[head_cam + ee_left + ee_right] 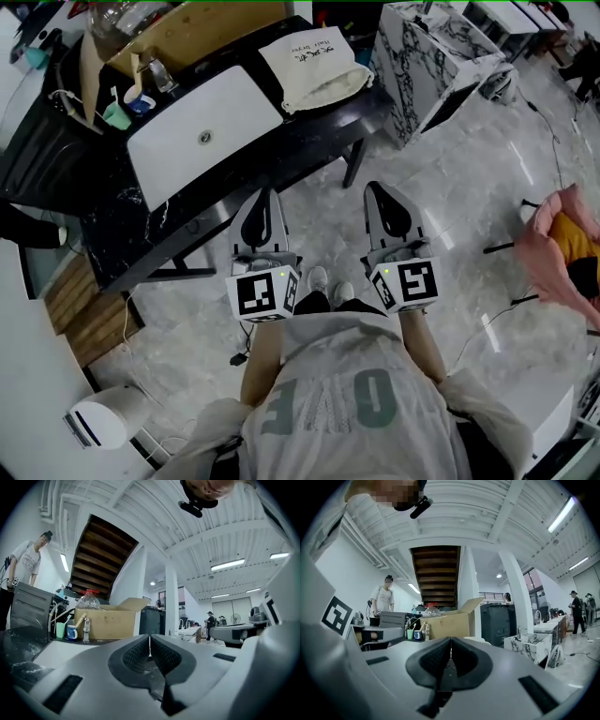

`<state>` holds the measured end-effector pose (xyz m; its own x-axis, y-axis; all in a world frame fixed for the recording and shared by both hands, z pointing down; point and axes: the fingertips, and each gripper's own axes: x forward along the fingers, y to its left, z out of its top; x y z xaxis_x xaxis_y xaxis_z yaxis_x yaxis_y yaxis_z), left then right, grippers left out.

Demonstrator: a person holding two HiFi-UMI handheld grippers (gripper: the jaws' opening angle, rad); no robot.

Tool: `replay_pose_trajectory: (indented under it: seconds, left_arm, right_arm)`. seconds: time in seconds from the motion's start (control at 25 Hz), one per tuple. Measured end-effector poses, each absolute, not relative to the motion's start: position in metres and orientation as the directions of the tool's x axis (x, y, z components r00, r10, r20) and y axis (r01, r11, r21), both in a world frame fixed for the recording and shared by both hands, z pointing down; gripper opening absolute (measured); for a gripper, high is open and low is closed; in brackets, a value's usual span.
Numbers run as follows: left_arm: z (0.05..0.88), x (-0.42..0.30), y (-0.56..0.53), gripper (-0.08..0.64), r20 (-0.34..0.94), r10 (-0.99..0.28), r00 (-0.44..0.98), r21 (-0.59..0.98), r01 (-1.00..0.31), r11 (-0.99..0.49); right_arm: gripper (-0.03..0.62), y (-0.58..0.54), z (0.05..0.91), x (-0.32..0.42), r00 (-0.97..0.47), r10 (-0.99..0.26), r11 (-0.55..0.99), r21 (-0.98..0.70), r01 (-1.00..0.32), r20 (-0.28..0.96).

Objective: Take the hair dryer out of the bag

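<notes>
A cream drawstring bag [314, 62] with print on it lies on the far right end of the black marble table [112, 234]. No hair dryer shows; the bag's inside is hidden. My left gripper [266, 195] and right gripper [380, 189] are held side by side over the floor, just short of the table's near edge and well short of the bag. Both point level towards the table. In the left gripper view the left gripper [150, 645] has its pads pressed together with nothing between them. The right gripper [450, 648] in the right gripper view is shut and empty too.
A white basin top [202, 136] lies on the table, with a cardboard box [187, 28], a plastic bottle and cups [122, 108] behind it. A marble-patterned box [431, 56] stands right of the table. A white appliance [98, 422], cables and a person in pink [562, 248] are on the floor.
</notes>
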<state>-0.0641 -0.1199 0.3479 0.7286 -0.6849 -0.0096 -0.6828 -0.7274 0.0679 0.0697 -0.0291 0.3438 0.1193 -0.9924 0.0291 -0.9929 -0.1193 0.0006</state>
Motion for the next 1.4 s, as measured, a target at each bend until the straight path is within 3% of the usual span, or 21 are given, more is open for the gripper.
replay_pose_trajectory:
  seconds: [0.4,0.84,0.88,0.92,0.96,1.4]
  left_arm:
    - [0.348,-0.072,-0.15,0.031,-0.023,-0.705,0.709,0.048,-0.703,-0.709]
    - [0.341,-0.05,-0.176,0.032,-0.057,-0.791,0.609,0.026,-0.791,-0.611]
    - [0.34,-0.045,-0.181,0.052,-0.061,-0.799,0.599,0.034,-0.798,-0.601]
    - [0.34,-0.04,-0.186,0.193,-0.064,-0.805,0.59,0.043,-0.804,-0.593]
    - [0.339,-0.035,-0.191,0.307,-0.067,-0.812,0.581,0.05,-0.81,-0.584]
    - [0.343,0.007,-0.219,0.319,-0.044,-0.859,0.51,0.07,-0.856,-0.512]
  right_arm:
    - [0.032,-0.07,0.348,0.068,0.094,-0.996,-0.095,-0.035,-0.995,0.009]
    - [0.034,-0.114,0.356,0.12,0.031,-1.0,-0.03,-0.07,-0.997,-0.005]
    - [0.097,-0.121,0.355,0.124,0.014,-1.0,-0.014,-0.069,-0.998,0.001]
    - [0.301,-0.128,0.355,0.129,-0.004,-1.0,0.003,-0.064,-0.998,0.009]
    - [0.319,-0.133,0.355,0.133,-0.018,-1.0,0.017,-0.053,-0.998,0.016]
    - [0.32,-0.175,0.358,0.186,-0.126,-0.992,0.126,0.003,-0.992,0.029]
